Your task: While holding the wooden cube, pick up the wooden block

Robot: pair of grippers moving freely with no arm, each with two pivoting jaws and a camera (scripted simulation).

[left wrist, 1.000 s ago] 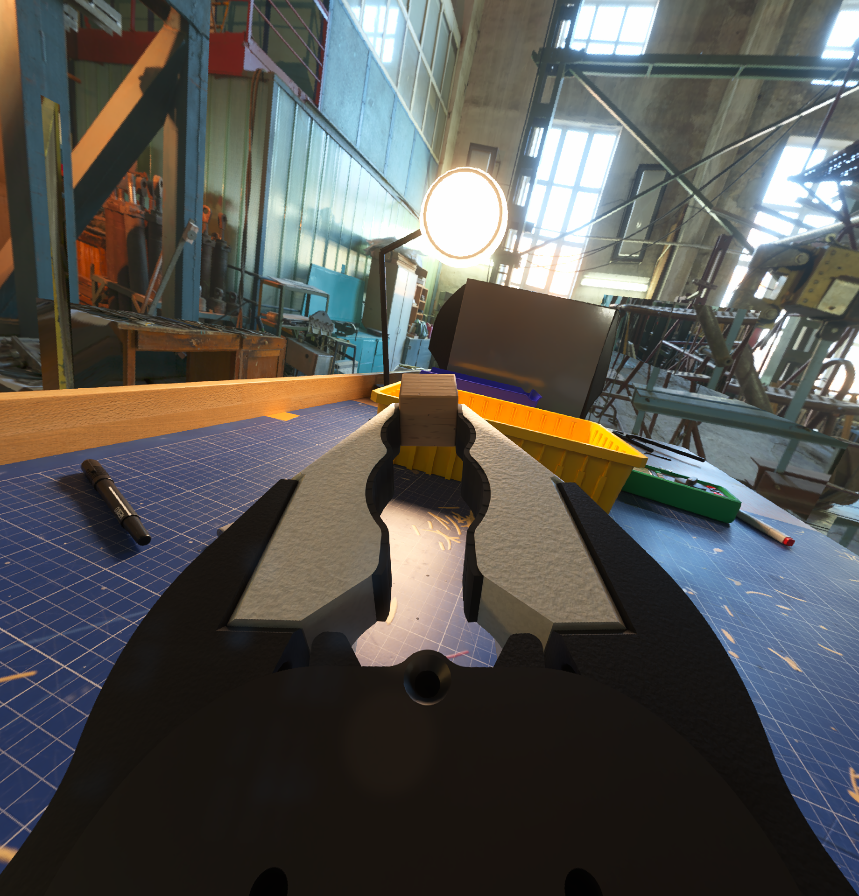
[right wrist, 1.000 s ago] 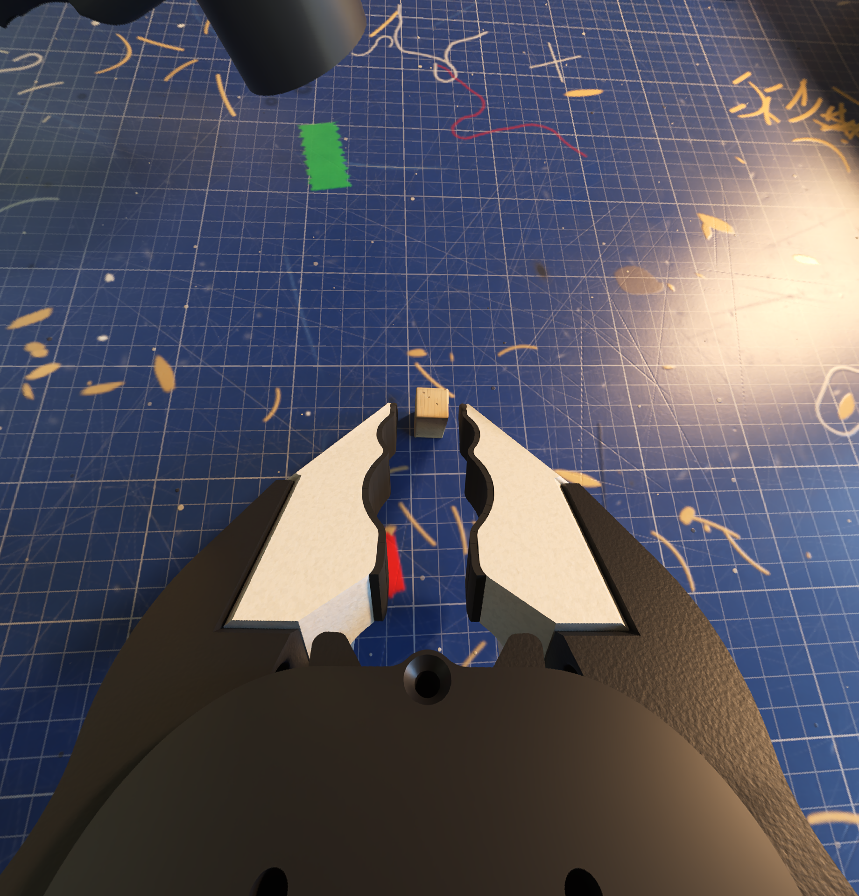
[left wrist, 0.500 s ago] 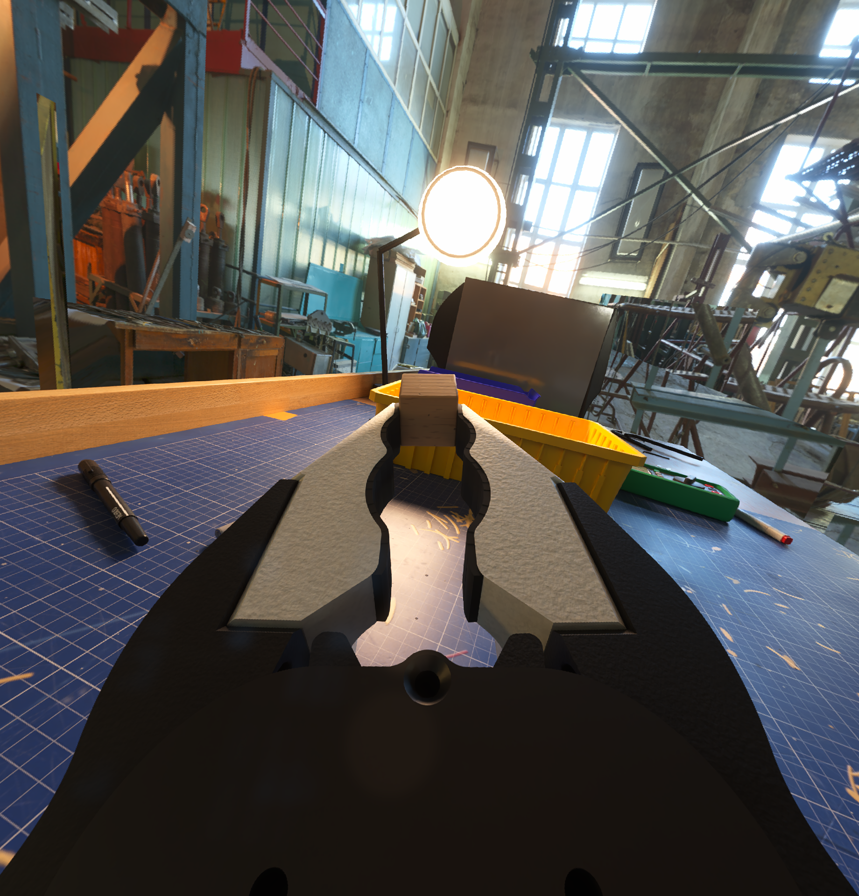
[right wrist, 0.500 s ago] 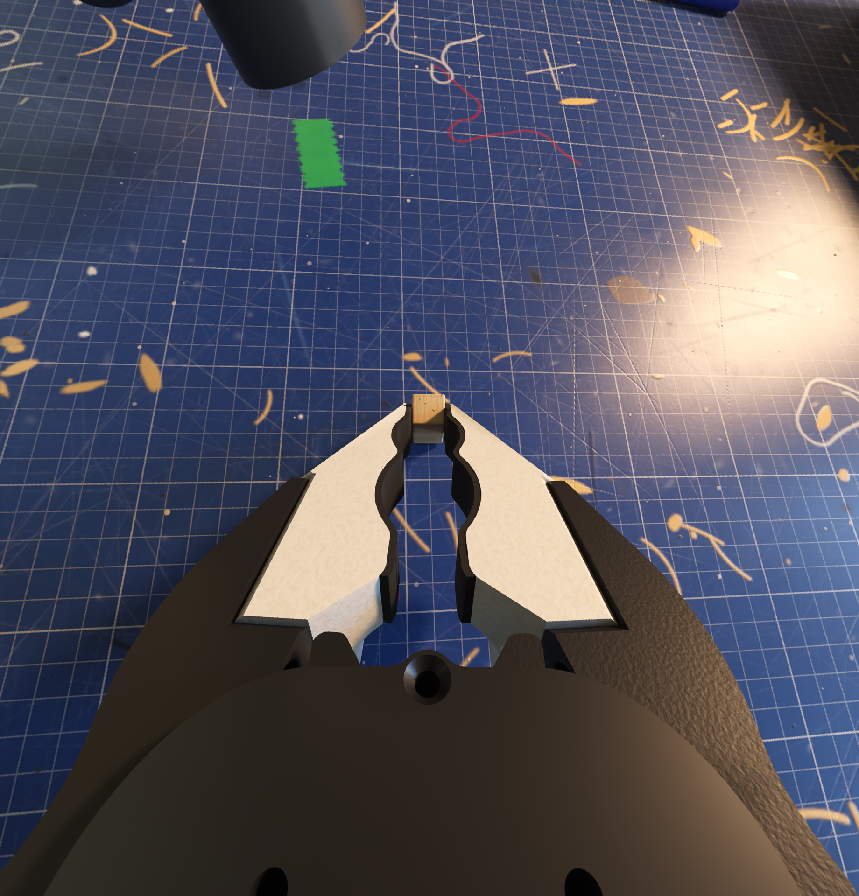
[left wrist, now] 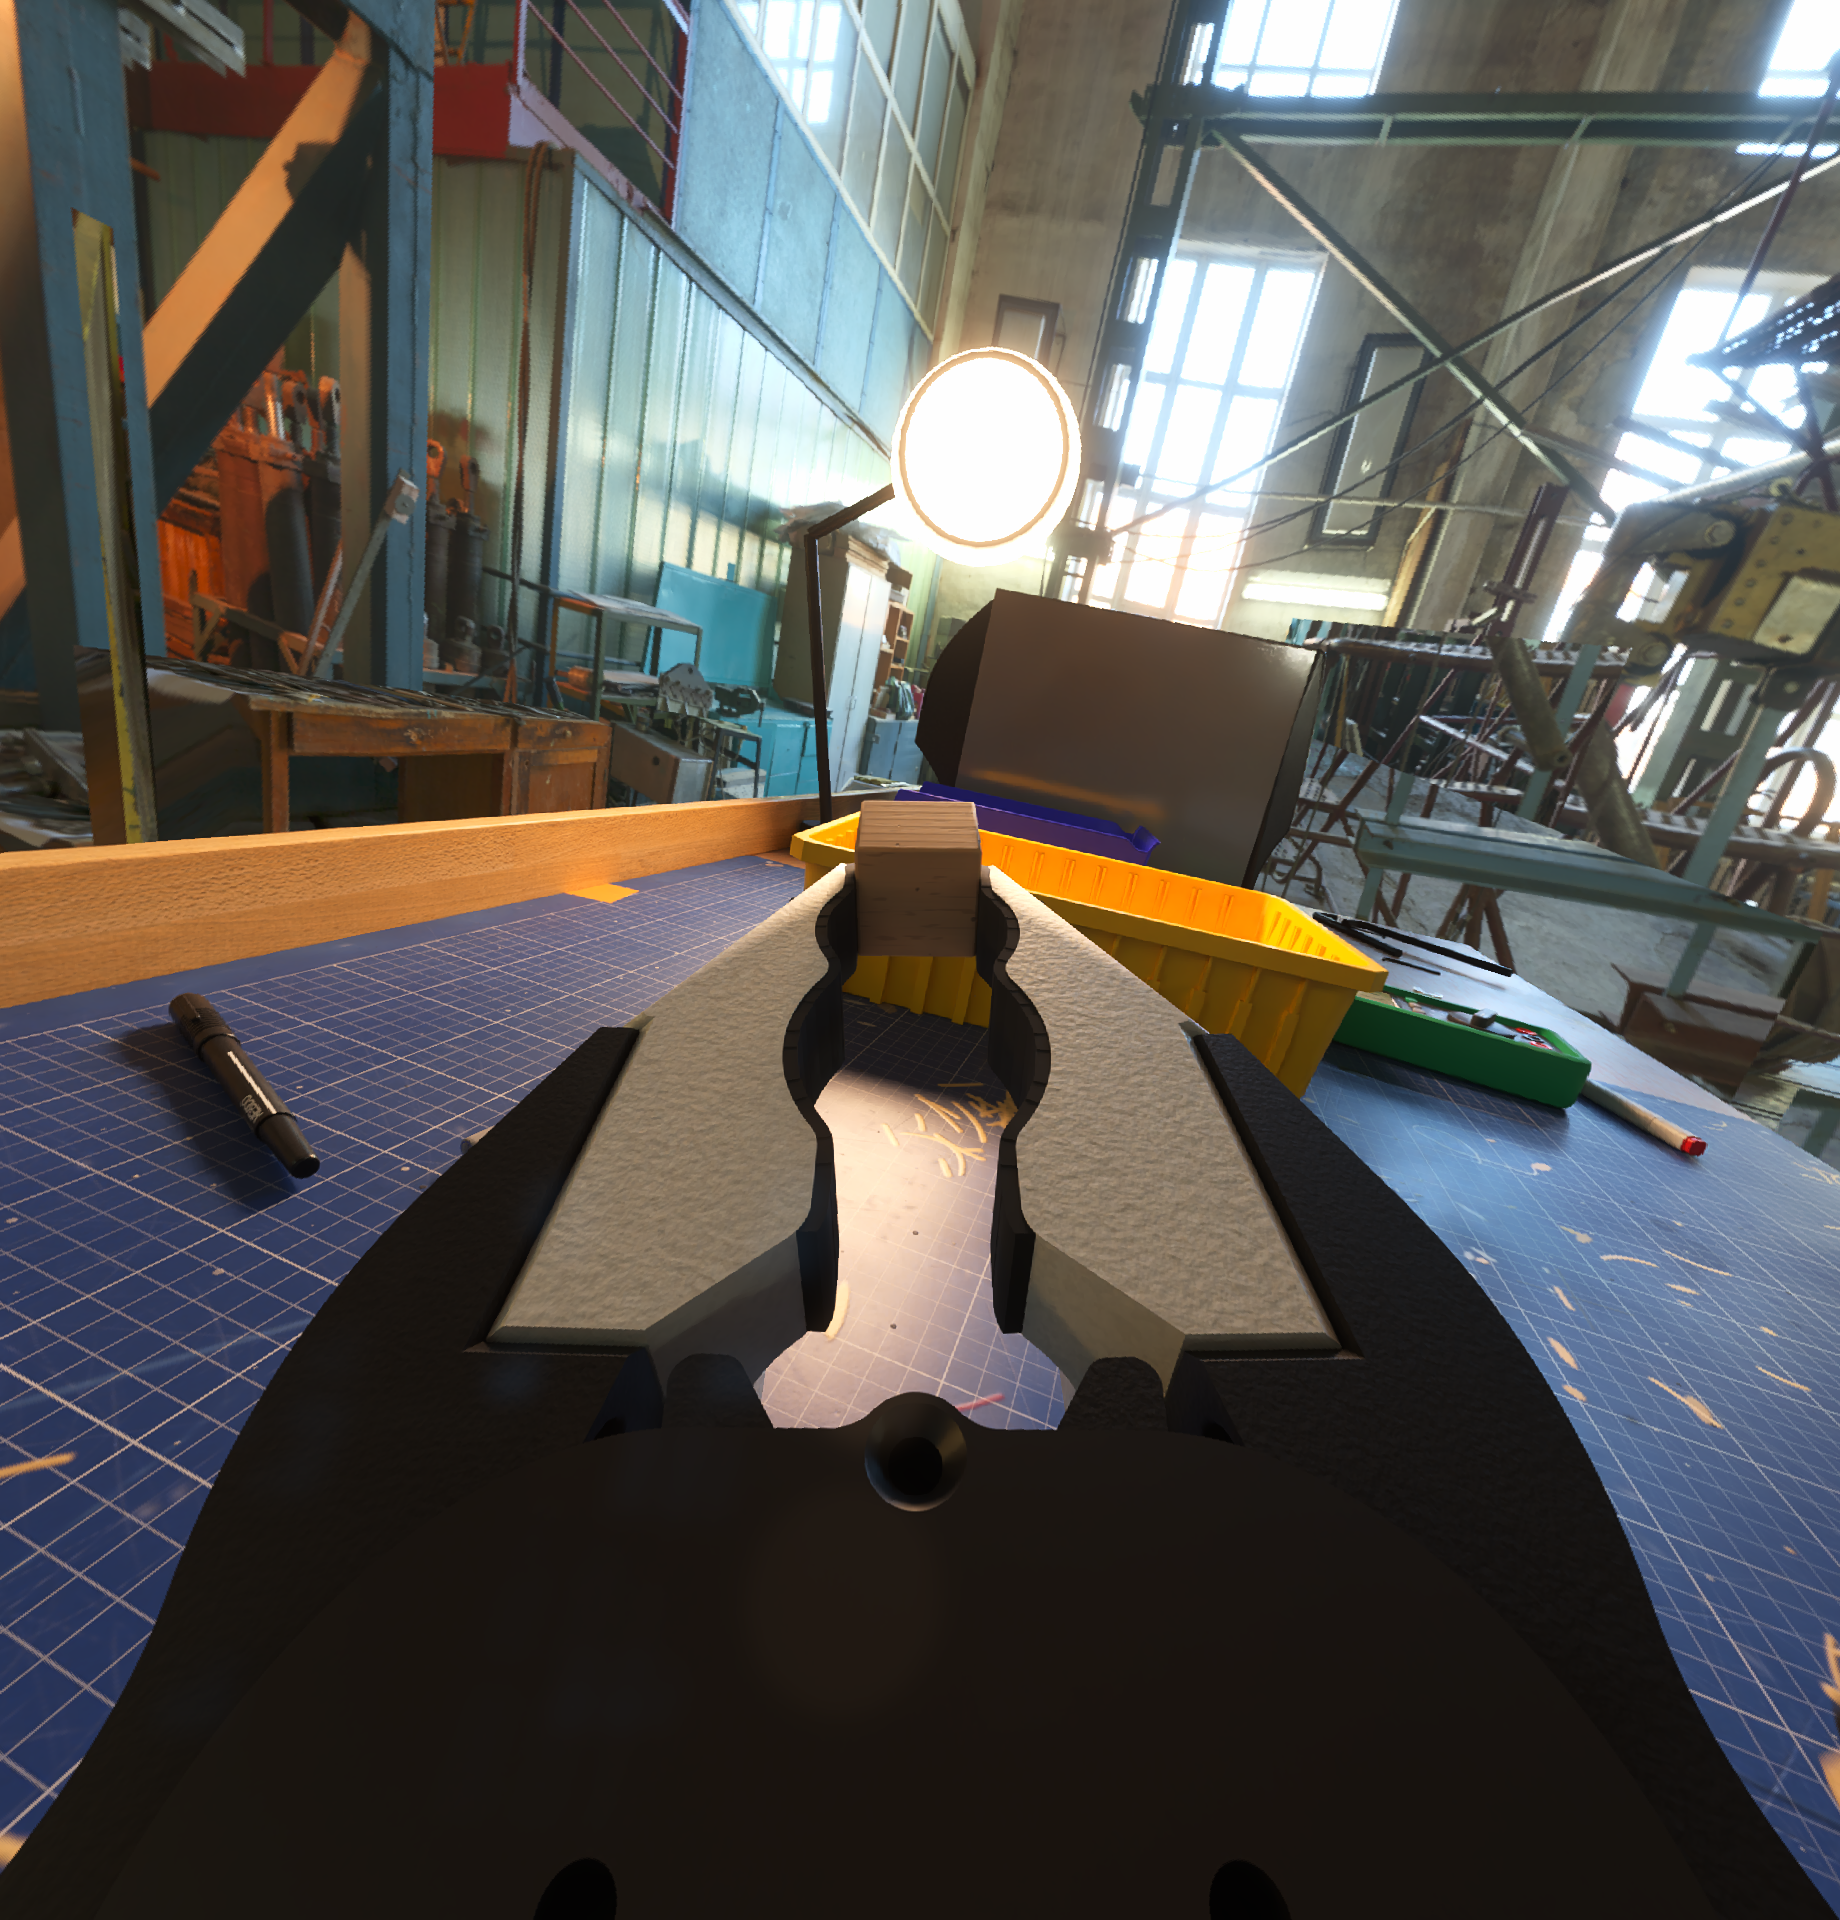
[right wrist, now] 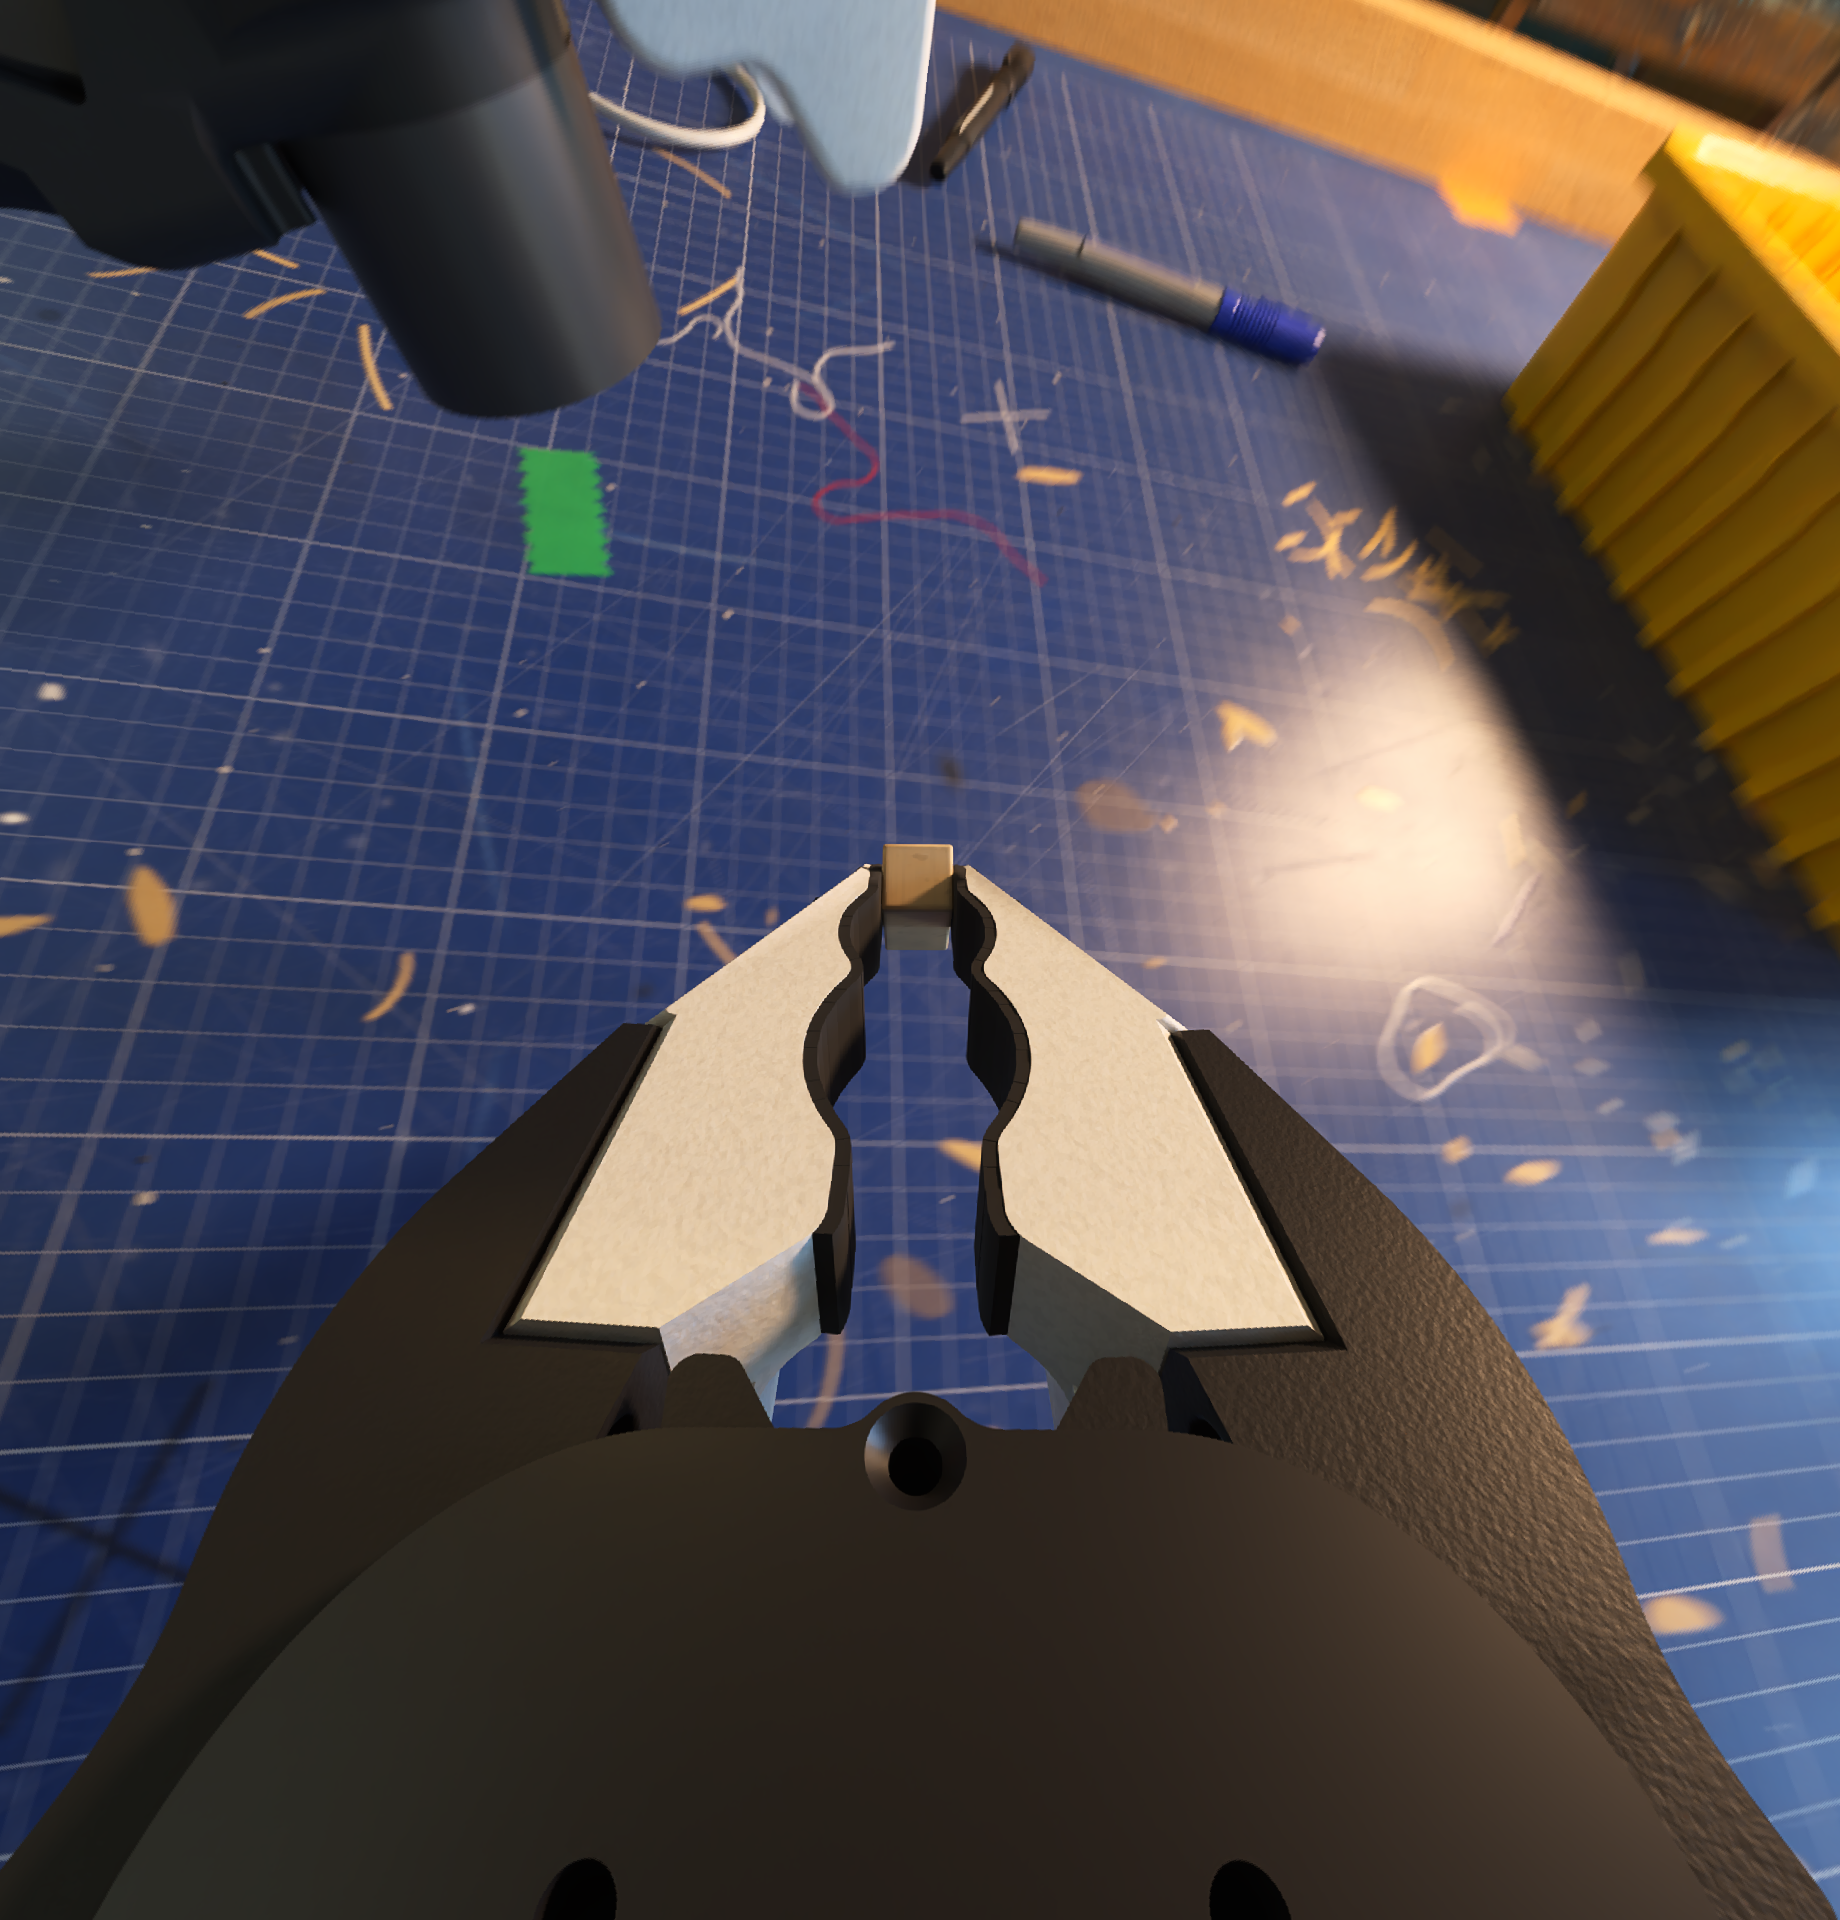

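Left wrist view: my left tongs (left wrist: 916, 883) grip wooden cube (left wrist: 916, 881) at tips, above table (left wrist: 480, 1039). R tongs (right wrist: 917, 896) clamp wooden block (right wrist: 917, 883) btwn tips, yellow bin (right wrist: 1726, 499) far right.

blue cutting mat (right wrist: 376, 831) | yellow bin (left wrist: 1207, 935) | black marker (left wrist: 241, 1081) | blue-capped pen (right wrist: 1165, 291) | green tape (right wrist: 565, 511)

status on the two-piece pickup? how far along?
Done: left gripper is shut on the wooden cube, held clear of the blue mat. In hand: right gripper is shut on the wooden block; it looks raised off the mat. Left: at most, lift it clear.
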